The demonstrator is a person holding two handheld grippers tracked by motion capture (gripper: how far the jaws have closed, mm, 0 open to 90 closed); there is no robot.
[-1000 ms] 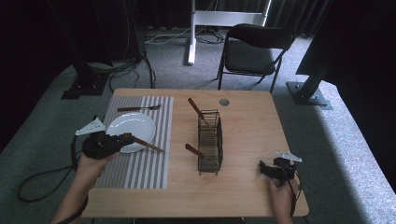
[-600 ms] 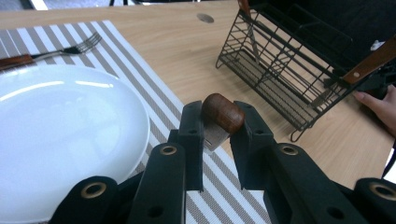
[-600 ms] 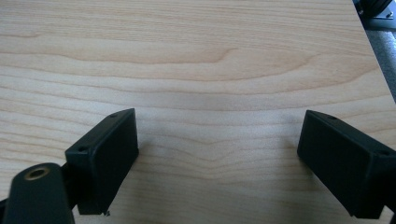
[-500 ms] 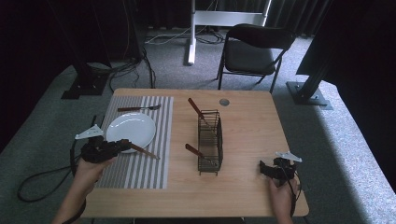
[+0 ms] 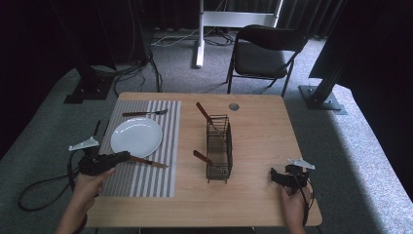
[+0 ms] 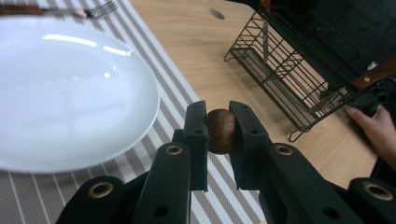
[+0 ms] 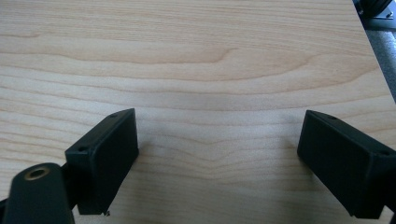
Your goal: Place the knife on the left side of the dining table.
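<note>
Two claws: we report on them and on the setting, left to right.
Left claw (image 5: 124, 156): clenched on the wooden handle end of a knife (image 5: 148, 162); in the left gripper view the rounded brown butt (image 6: 221, 131) sits squeezed between the jaws.
Knife position: we find it lying low over the striped placemat (image 5: 146, 178), just beside the near rim of the white plate (image 5: 136, 137), blade pointing toward the wire rack (image 5: 218, 147).
Step in hand: we judge this to be the laying of the knife beside the plate; a fork (image 5: 144, 113) already lies beyond the plate.
Next move: we expect it calls for settling the knife flat, then releasing and backing off leftward.
Rack: two more wooden-handled utensils stand in it.
Right claw (image 5: 275, 176): released, jaws wide apart over bare wood, resting near the tabletop (image 5: 263, 126) front right corner.
Edges and room: the left hand hangs off the tabletop's left edge; open wood lies between placemat and rack.
</note>
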